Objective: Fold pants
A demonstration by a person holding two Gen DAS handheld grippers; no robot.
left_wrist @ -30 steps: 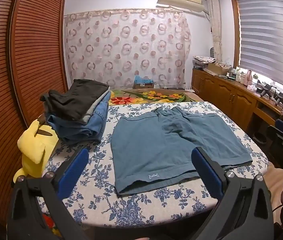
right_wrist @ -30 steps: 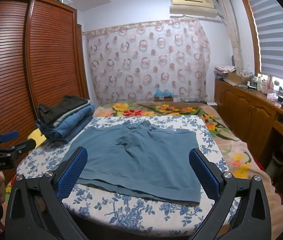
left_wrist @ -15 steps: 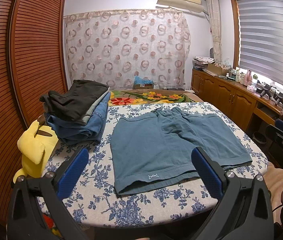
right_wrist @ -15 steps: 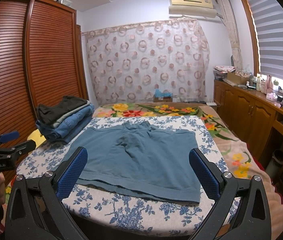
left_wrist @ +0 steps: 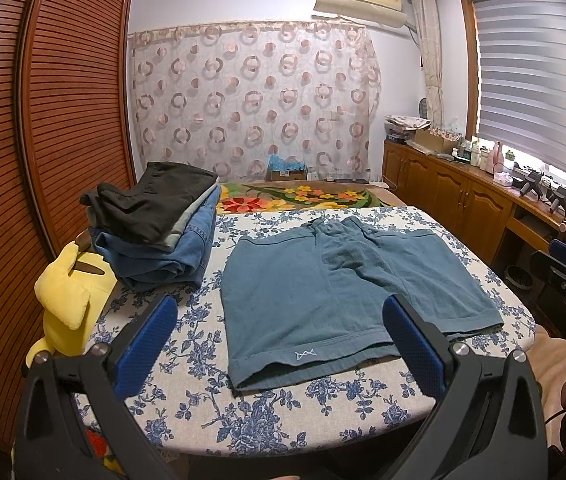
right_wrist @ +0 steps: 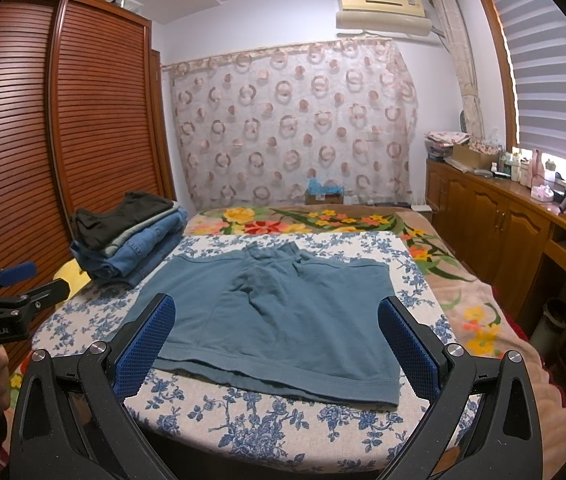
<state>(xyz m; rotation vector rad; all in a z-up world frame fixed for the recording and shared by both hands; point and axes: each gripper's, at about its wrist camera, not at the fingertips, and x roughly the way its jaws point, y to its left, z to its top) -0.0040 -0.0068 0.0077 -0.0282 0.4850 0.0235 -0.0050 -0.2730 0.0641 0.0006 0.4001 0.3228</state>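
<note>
Bedroom setup here: louvred wooden wardrobe doors (left_wrist: 63, 128) down the left side, a sheer curtain with pinkish ring prints (left_wrist: 255, 96) at the back, and a round table under a white cloth with blue flower print (left_wrist: 275, 420) in the middle of it all. A pair of teal-blue cotton shorts (left_wrist: 323, 296) is spread flat on that cloth, waistband at the far side and leg hems toward the cameras, with a small light logo on the near hem. Just left of the shorts sits a stack of folded clothes, dark garment on top of blue denim (left_wrist: 155, 228), and a yellow plush toy (left_wrist: 67, 304) hangs off the table's left edge. The left gripper (left_wrist: 279, 340) is spread wide with nothing between its blue pads, hovering at the near edge of the table. The right gripper (right_wrist: 275, 340) is the same deal, wide apart and empty, not touching the fabric.
</note>
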